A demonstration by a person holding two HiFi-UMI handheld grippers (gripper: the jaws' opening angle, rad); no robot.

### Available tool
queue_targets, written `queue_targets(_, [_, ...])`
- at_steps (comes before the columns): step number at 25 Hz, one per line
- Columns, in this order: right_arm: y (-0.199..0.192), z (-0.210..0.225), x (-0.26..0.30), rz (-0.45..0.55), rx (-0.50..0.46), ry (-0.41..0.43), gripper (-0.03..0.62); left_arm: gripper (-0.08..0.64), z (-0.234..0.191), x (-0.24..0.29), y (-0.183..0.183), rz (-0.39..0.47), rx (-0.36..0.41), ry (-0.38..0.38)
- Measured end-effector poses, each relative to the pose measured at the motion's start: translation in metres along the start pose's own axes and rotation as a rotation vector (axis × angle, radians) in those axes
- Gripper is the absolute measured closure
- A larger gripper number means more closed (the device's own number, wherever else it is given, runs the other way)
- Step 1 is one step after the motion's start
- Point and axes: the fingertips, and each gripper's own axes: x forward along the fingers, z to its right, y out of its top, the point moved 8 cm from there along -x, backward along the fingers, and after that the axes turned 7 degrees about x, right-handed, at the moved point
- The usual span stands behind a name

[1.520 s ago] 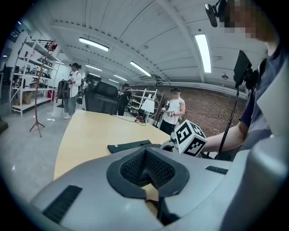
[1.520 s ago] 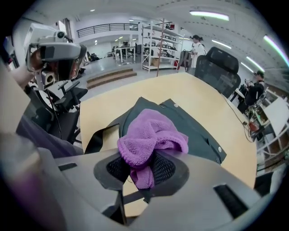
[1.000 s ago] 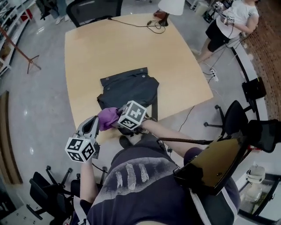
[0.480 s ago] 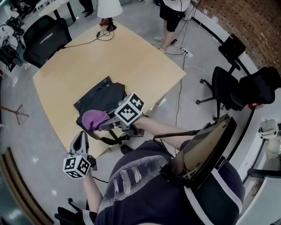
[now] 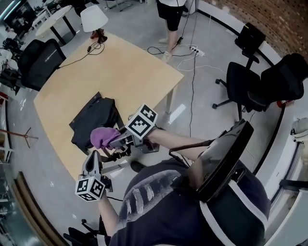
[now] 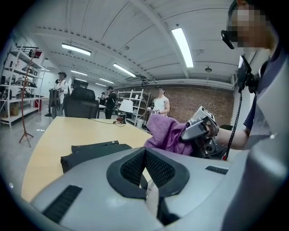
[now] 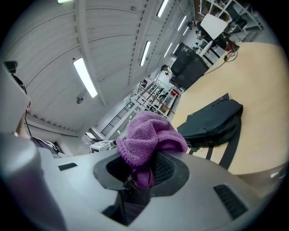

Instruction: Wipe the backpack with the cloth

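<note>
A black backpack (image 5: 94,120) lies flat on the light wooden table (image 5: 130,72), near its front edge. My right gripper (image 5: 117,141) is shut on a purple cloth (image 5: 102,137), which hangs bunched over the backpack's near end. In the right gripper view the cloth (image 7: 148,135) fills the jaws of the right gripper (image 7: 143,170), with the backpack (image 7: 212,121) beyond it. My left gripper (image 5: 91,162) hangs off the table's front edge, shut and empty. The left gripper view shows its jaws closed together, with the backpack (image 6: 92,151) and the cloth (image 6: 165,133) ahead.
A white-shaded lamp (image 5: 94,18) and a cable sit at the table's far corner. Black office chairs (image 5: 42,55) (image 5: 245,81) stand around it. A person (image 5: 171,8) stands beyond the table by a floor power strip (image 5: 195,49). A red stand (image 5: 21,134) is at the left.
The head view has swung, so the table now sits further left and turned. The right gripper still holds the cloth at the backpack's near end. The left gripper stays low beside it.
</note>
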Motion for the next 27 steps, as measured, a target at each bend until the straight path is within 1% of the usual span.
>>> queue_targets(4, [-0.031,-0.005,-0.041,-0.016,-0.021,0.025,0.494,0.554,0.057,-0.01,-0.011,-0.019,-0.013,0.04])
queue_targets(8, [-0.062,-0.008,-0.068,-0.025,0.027,0.08,0.494,0.554,0.103,-0.032,-0.026,-0.044,-0.042,0.094])
queue_targets(11, [-0.08,-0.013,-0.084,-0.021,0.066,0.102,0.494,0.554,0.126,-0.052,-0.033,-0.056,-0.058,0.131])
queue_targets(15, [-0.096,-0.017,-0.095,0.007,0.092,0.115,0.494,0.554,0.141,-0.075,-0.043,-0.069,-0.076,0.17])
queue_targets(17, [-0.105,-0.025,-0.097,0.015,0.091,0.111,0.494,0.554,0.149,-0.084,-0.044,-0.061,-0.072,0.169])
queue_targets(22, [-0.131,-0.054,-0.088,0.043,0.074,0.123,0.494,0.554,0.178,-0.108,-0.045,-0.024,-0.01,0.106])
queue_targets(24, [-0.149,-0.068,-0.079,0.032,0.07,0.12,0.494,0.554,0.19,-0.129,-0.049,0.0,-0.023,0.106])
queue_targets(27, [-0.182,-0.087,-0.07,0.008,0.064,0.103,0.494,0.554,0.208,-0.161,-0.053,0.046,-0.067,0.11])
